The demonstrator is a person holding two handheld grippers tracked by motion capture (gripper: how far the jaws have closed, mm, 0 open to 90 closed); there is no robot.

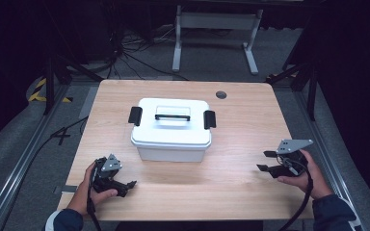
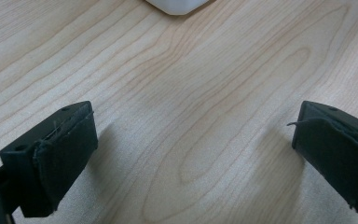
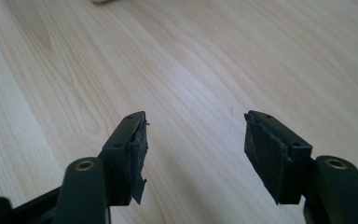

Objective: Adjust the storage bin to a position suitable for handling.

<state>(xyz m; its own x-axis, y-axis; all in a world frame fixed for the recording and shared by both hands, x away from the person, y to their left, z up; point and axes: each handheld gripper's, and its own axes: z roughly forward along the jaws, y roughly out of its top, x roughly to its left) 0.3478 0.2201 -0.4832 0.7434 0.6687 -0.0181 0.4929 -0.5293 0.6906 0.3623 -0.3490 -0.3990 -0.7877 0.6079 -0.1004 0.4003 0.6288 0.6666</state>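
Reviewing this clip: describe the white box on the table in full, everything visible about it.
The white box is a rectangular lidded container, plastic by the look of it, with rounded corners. Its lid is on, with a black latch at each short end, left and right, both lying against the sides. A handle with a dark bar lies flat in a recess on the lid. The box sits upright near the middle of the wooden table. Neither gripper touches it; only the table does.
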